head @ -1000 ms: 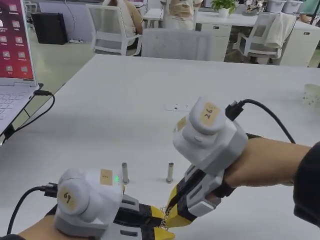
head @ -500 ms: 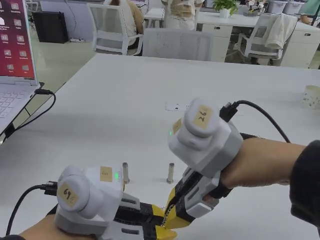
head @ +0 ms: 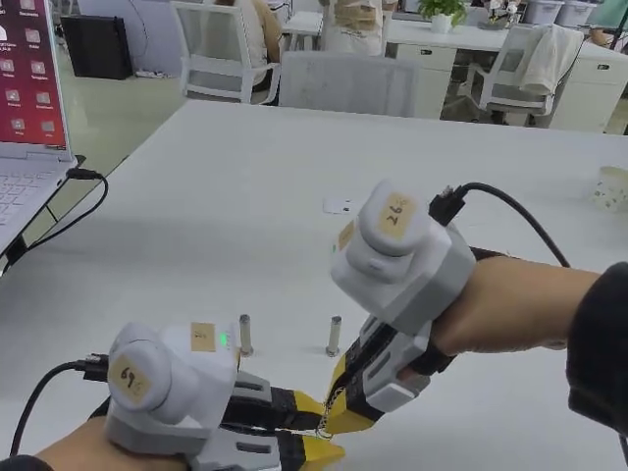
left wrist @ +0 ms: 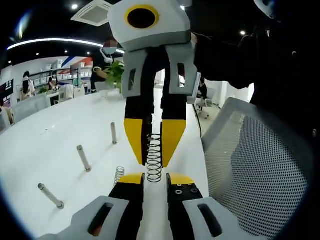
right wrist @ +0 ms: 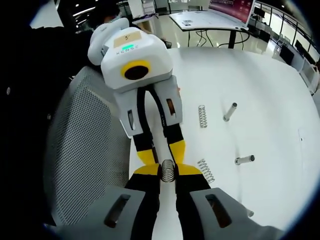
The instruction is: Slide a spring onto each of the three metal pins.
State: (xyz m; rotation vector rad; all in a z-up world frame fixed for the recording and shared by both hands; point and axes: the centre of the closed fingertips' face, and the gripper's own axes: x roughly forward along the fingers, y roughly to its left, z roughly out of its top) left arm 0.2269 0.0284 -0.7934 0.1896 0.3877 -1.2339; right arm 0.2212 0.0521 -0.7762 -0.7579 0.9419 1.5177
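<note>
- In the left gripper view the left tool [left wrist: 155, 180] rises at the bottom centre, with its jaws drawn in on the lower end of a spring [left wrist: 154, 162].
- The right tool [left wrist: 154, 147] comes down from the top centre of that view. Its yellow jaws are closed on the upper part of the same spring, so the two tools meet tip to tip.
- Three pins stand upright on the white surface [left wrist: 60, 130] at the left of that view, all with bare shafts: the far pin [left wrist: 114, 133], the middle pin [left wrist: 83, 157] and the near pin [left wrist: 50, 195].
- In the right gripper view, right of centre, the near spring [right wrist: 205, 170] lies just beside the tool tips. The far spring [right wrist: 202, 116] lies higher up.
- In the head view a laptop [head: 25, 98] sits at the upper left.
</note>
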